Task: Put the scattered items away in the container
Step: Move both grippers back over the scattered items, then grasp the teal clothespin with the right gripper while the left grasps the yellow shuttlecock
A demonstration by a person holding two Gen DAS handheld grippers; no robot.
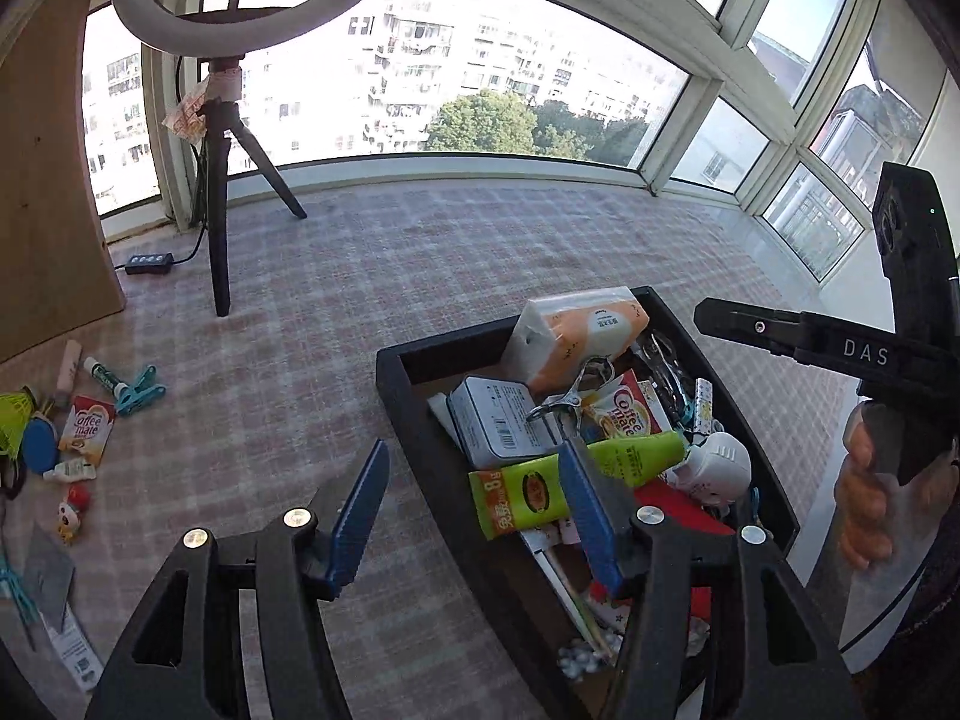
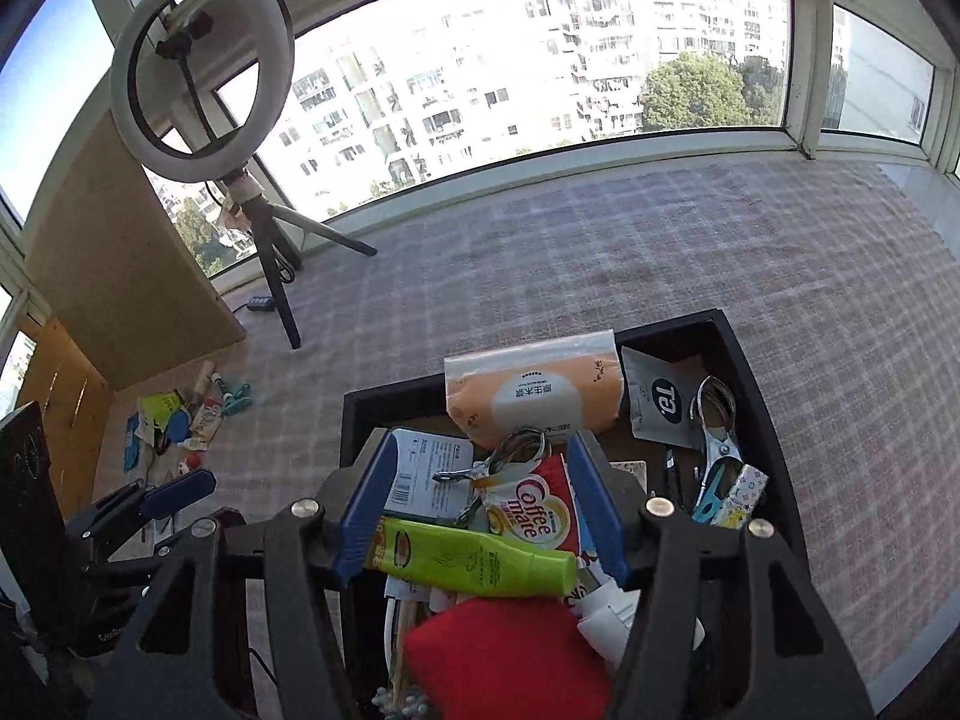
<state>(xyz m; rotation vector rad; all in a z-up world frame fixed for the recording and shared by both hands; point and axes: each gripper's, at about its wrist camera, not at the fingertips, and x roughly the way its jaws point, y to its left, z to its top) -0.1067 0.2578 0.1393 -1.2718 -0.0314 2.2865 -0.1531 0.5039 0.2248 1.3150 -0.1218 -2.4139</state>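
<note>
Bright daylight pours through a curved bay of windows point(image 1: 456, 78) showing apartment blocks and trees. A pinkish plaid cloth point(image 2: 660, 252) covers what seems the tabletop; a ring light point(image 2: 201, 72) on a tripod stands beside a wooden panel point(image 1: 42, 192).

Left wrist view looks steeply down at the black container's point(image 1: 396, 360) left rim; right wrist view sits close above it point(image 2: 354, 414). Both share the ring light point(image 1: 180, 30) point(image 2: 198, 168).

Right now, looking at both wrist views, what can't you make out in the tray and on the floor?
- Left wrist view: the leftover items run off the left edge, so their count is unclear.
- Right wrist view: the same pile is too small to identify.
- Right wrist view: the red pouch and green tube cover the black tray bottom.
- Both views: print on the tissue pack is too small.
</note>
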